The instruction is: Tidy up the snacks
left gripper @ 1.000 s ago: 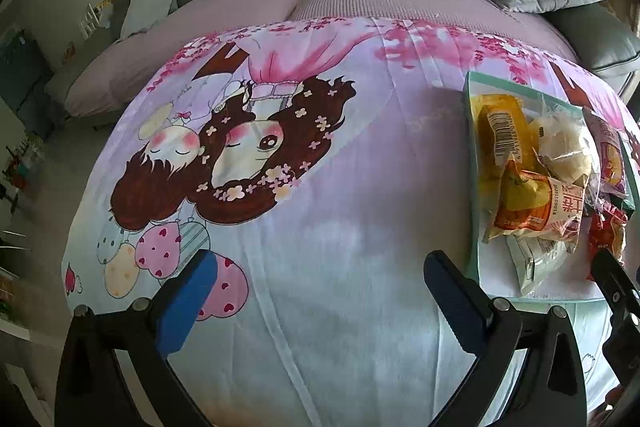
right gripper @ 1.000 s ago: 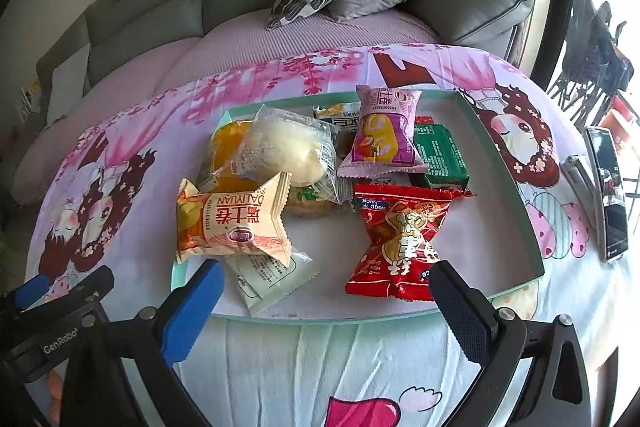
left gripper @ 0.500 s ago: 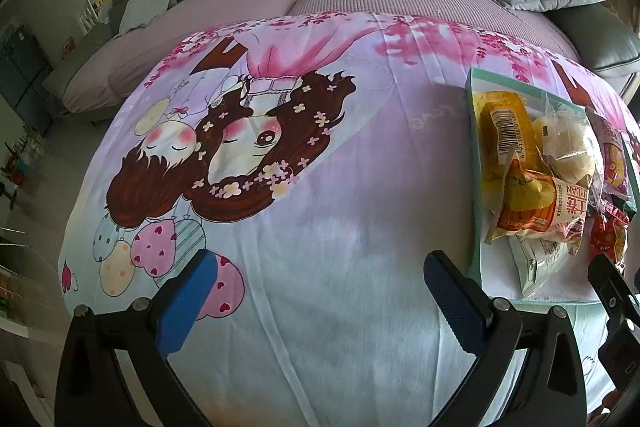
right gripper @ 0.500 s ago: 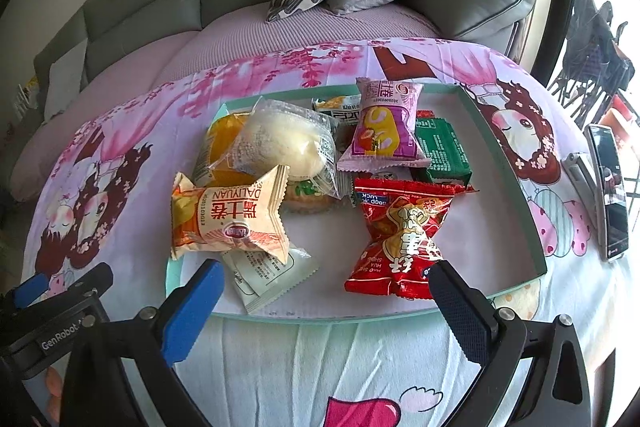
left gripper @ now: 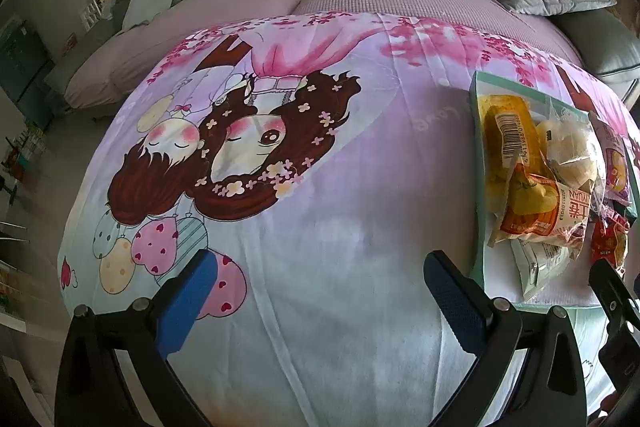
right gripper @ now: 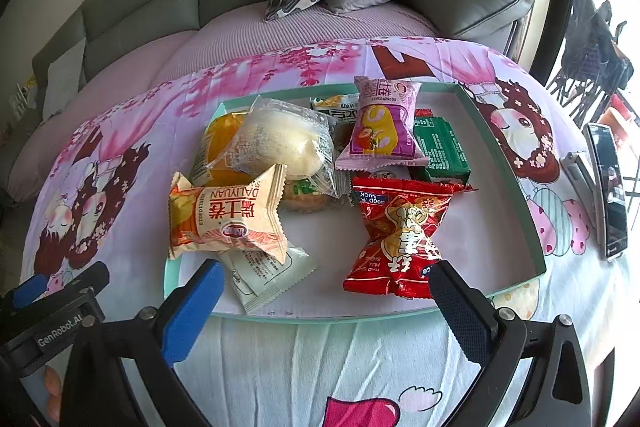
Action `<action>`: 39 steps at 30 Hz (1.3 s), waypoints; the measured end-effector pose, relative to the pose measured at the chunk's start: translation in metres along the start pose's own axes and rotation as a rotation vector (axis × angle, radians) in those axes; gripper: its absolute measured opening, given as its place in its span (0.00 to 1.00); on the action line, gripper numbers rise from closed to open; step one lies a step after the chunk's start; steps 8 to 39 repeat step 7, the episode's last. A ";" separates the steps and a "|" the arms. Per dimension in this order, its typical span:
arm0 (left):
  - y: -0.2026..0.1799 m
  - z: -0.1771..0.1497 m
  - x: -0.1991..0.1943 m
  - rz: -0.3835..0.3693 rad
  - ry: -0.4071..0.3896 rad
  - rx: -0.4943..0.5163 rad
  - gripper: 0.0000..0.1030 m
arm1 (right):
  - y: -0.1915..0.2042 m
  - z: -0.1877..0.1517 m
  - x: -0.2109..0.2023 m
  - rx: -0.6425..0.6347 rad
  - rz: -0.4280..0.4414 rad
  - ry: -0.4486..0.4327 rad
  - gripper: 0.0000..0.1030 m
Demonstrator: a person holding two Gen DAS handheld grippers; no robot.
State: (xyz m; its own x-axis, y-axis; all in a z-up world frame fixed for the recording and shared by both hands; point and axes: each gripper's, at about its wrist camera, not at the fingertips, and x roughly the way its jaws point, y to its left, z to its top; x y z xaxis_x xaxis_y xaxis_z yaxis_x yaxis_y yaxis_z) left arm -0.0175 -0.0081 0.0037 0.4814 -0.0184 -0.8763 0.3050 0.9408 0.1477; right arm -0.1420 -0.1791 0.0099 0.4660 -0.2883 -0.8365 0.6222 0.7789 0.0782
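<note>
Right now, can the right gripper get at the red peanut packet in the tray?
Probably yes. The right gripper is open just before the tray rim, and the red peanut packet lies on top near that edge, with nothing covering it.

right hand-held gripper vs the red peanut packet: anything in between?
Nothing. In the right wrist view the open right hand-held gripper sits at the tray's near rim, and the red peanut packet reaches its right finger.

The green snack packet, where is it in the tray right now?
In the right wrist view, the green packet lies toward the far right of the teal tray, beside the pink-and-purple packet and just beyond the red packet.
</note>
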 end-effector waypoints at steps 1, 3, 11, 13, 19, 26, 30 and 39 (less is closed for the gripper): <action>0.000 0.000 0.000 0.002 -0.002 0.000 1.00 | 0.000 0.000 0.000 0.000 0.000 0.001 1.00; 0.000 0.000 -0.001 0.005 -0.007 -0.002 1.00 | 0.000 0.000 0.000 0.000 0.000 0.001 1.00; 0.000 0.000 -0.001 0.004 -0.005 -0.002 1.00 | -0.001 0.000 0.000 0.001 0.000 0.002 1.00; 0.000 0.000 -0.001 0.004 -0.005 -0.002 1.00 | -0.001 0.000 0.000 0.001 0.000 0.002 1.00; 0.000 0.000 -0.001 0.004 -0.005 -0.002 1.00 | -0.001 0.000 0.000 0.001 0.000 0.002 1.00; 0.000 0.000 -0.001 0.004 -0.005 -0.002 1.00 | -0.001 0.000 0.000 0.001 0.000 0.002 1.00; 0.000 0.000 -0.001 0.004 -0.005 -0.002 1.00 | -0.001 0.000 0.000 0.001 0.000 0.002 1.00; 0.000 0.000 -0.001 0.004 -0.005 -0.002 1.00 | -0.001 0.000 0.000 0.001 0.000 0.002 1.00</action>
